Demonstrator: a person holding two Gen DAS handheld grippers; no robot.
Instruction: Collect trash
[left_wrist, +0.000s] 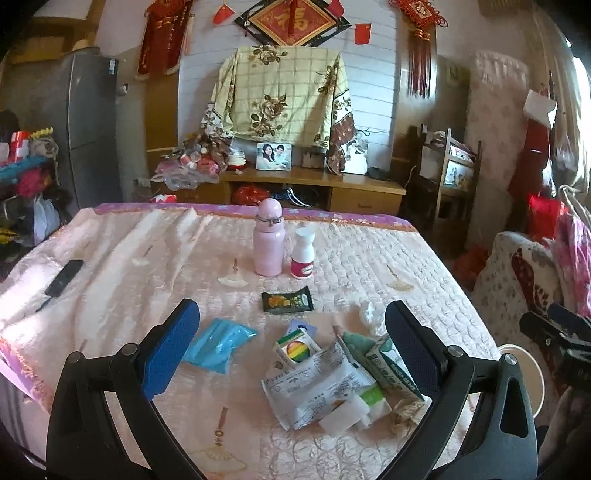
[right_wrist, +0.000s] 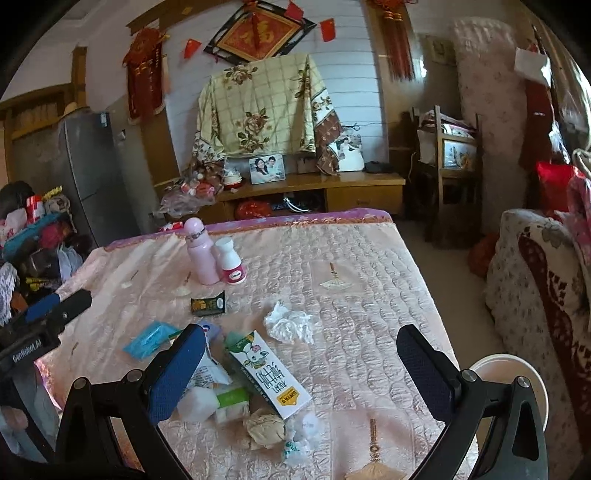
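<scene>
The big bed (left_wrist: 369, 258) has a pink quilted cover, and all the trash lies on it. Just off the bed's right edge, down low, is a round white bin (right_wrist: 517, 373), and I think that is where the trash should go. On the bed, far from the bin, stand a pink bottle (left_wrist: 269, 240) and a small white bottle (left_wrist: 303, 253), touching side by side; these look like things to keep. The trash sits in a heap on the near part of the bed. The biggest piece is a milk carton (right_wrist: 266, 373), lying flat on the bin side of the heap. Next to it, away from the bin, are a white wrapper (left_wrist: 314, 387) and a blue packet (left_wrist: 218, 345). A crumpled white tissue (right_wrist: 288, 321) lies alone beyond the carton, a dark snack packet (left_wrist: 287, 301) lies farther up toward the bottles, and a brown paper ball (right_wrist: 266, 428) sits at the carton's near end. The left gripper (left_wrist: 291, 328) hangs above the heap with its jaws spread wide and nothing in them. The right gripper (right_wrist: 301, 358) is the same, wide apart and holding nothing, over the carton. No trash looks picked up yet, so the job seems to be at the start. The next move is likely to go down, pinch one piece such as the carton, and carry it to the bin.
</scene>
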